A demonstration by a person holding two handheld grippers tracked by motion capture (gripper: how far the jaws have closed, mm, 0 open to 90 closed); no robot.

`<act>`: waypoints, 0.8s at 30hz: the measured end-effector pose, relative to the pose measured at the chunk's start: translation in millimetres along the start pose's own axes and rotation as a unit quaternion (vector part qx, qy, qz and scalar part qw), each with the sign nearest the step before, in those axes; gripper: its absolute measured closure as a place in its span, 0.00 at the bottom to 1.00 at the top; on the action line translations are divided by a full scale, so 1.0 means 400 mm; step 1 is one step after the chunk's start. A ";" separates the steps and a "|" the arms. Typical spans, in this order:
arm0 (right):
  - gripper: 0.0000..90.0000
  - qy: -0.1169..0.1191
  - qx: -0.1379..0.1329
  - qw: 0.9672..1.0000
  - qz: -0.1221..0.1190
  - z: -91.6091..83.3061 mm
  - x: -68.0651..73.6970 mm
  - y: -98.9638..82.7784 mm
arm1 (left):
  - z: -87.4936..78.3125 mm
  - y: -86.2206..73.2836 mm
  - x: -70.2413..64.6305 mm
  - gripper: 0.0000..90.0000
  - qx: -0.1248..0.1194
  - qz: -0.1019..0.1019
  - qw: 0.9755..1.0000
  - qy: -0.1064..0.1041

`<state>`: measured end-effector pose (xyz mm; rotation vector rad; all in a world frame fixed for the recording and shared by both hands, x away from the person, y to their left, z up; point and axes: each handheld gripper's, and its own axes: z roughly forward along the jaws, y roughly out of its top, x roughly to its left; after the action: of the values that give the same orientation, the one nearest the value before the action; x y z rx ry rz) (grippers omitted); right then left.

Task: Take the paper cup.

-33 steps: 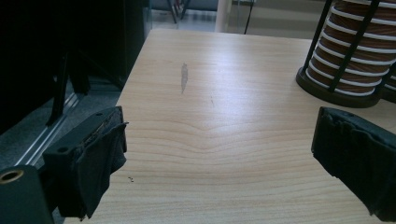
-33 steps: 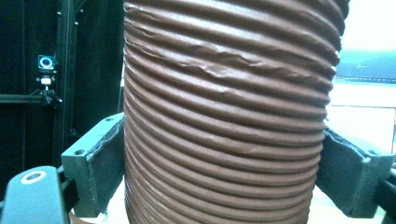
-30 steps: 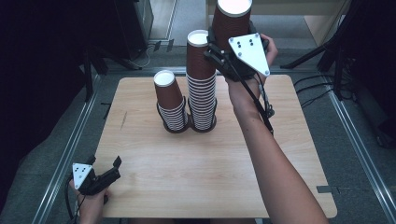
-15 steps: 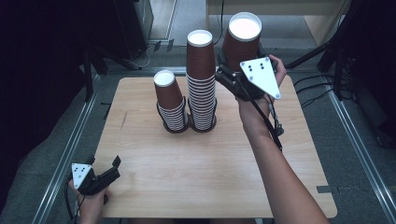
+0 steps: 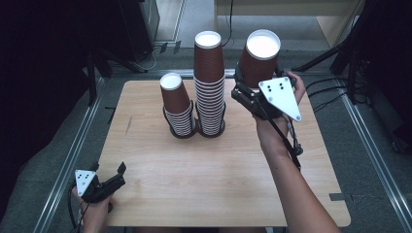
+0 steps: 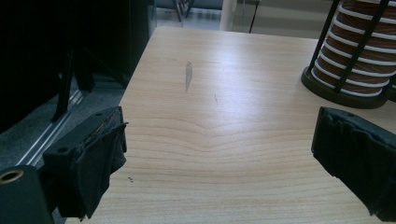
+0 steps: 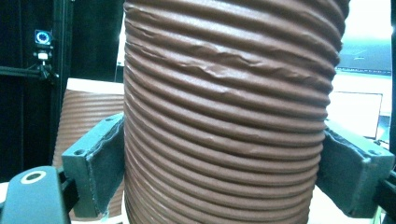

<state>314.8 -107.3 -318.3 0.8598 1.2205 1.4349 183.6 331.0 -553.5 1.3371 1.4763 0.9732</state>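
**Upper right of the high view: cup held lower than before**

Between its two black jaws, the right gripper (image 5: pixel 248 90) clamps a brown ribbed cup (image 5: pixel 259 60), held upside down so its white base faces up. In the right gripper view the pads press the cup (image 7: pixel 229 116) on both sides, and a second ribbed cup wall shows behind it at the left edge. Compared with a second ago, the cup has come down and away from the top edge of the frame; half a second ago it was already clear of the tall stack, and now it sits a little lower and nearer the person, just right of that stack and above the table's far right part. The right hand (image 5: pixel 291 90) grips the tool from behind.

Centre frame, the tall stack of cups (image 5: pixel 209 87) and the short stack (image 5: pixel 177 104) stand side by side in black wire holders, unchanged.

Lower left, the left gripper (image 5: pixel 112 180) rests at the near edge of the wooden table (image 5: pixel 218 174) with jaws apart and nothing between them, in the same place as before. Its own view shows the pads (image 6: pixel 100 154) wide over bare wood, a holder's base (image 6: pixel 345 88) at upper right.
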 end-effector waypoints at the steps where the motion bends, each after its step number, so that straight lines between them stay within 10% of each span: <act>1: 0.14 0.000 0.002 1.000 -0.002 -0.004 -0.001 -0.003 | 0.000 0.000 0.000 0.04 0.000 0.001 1.000 0.000; 24: 0.14 0.017 0.024 1.000 0.005 -0.114 -0.014 -0.097 | -0.002 0.000 0.003 0.04 -0.004 -0.007 1.000 0.002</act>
<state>282.8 -125.0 -365.8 0.8775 1.2826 1.4384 183.0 332.3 -553.3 1.3171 1.4816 0.9730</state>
